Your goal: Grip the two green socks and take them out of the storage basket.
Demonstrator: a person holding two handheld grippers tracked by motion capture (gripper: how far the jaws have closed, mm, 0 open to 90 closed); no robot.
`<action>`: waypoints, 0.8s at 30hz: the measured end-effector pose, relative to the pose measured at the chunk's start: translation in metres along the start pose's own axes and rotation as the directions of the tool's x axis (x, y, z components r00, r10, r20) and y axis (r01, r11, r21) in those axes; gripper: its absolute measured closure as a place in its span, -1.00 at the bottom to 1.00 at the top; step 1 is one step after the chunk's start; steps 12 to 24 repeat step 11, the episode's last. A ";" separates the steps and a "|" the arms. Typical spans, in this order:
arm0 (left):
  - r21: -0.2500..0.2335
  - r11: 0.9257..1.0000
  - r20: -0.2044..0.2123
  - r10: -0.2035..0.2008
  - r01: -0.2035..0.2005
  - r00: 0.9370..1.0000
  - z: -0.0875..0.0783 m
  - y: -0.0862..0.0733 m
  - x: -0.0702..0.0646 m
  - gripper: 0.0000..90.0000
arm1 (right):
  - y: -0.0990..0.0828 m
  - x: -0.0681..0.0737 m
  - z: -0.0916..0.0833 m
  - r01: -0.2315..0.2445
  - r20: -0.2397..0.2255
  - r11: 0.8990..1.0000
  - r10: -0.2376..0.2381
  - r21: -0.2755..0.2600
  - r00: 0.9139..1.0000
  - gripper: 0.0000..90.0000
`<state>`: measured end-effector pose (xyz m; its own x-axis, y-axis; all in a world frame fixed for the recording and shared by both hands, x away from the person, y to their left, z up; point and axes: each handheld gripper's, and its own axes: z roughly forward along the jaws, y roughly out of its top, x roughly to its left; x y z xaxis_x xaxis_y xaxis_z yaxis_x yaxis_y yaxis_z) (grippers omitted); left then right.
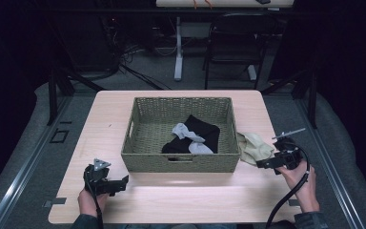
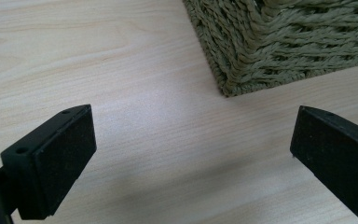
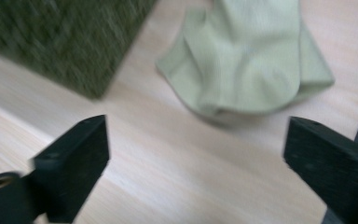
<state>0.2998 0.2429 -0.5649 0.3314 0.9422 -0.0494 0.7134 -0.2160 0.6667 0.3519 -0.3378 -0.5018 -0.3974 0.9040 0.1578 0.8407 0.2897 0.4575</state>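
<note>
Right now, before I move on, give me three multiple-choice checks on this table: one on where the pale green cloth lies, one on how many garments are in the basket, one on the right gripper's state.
1. Where is the pale green cloth?
A. Inside the woven olive basket
B. On the light wooden table, by the basket's right wall
C. Between the left gripper's pads

2. How many garments lie in the basket?
A. None
B. Two, a black garment and a grey sock
C. Five

3. What state is the right gripper in?
A. Open, holding nothing
B. Shut on the cloth
C. Shut on the basket rim

Key: 1 B, the high view shows it on the tabletop outside the wall. 2 B, one black and one grey piece show inside. 3 A, the right gripper view shows bare table between its wide-set pads.
</note>
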 end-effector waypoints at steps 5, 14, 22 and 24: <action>0.003 1.000 0.003 -0.001 0.000 1.000 0.001 0.001 0.000 -1.00 | -0.012 -0.001 0.008 0.001 0.005 1.000 -0.001 0.012 1.000 -0.96; -0.003 1.000 0.007 0.007 -0.007 1.000 0.000 0.002 0.000 -1.00 | -0.013 -0.005 0.012 -0.011 0.013 1.000 0.011 0.012 1.000 -0.96; -0.003 1.000 0.007 0.007 -0.007 1.000 0.000 0.002 0.000 -1.00 | -0.013 -0.005 0.012 -0.011 0.013 1.000 0.011 0.012 1.000 -0.96; -0.003 1.000 0.007 0.007 -0.007 1.000 0.000 0.002 0.000 -1.00 | -0.013 -0.005 0.012 -0.011 0.013 1.000 0.011 0.012 1.000 -0.96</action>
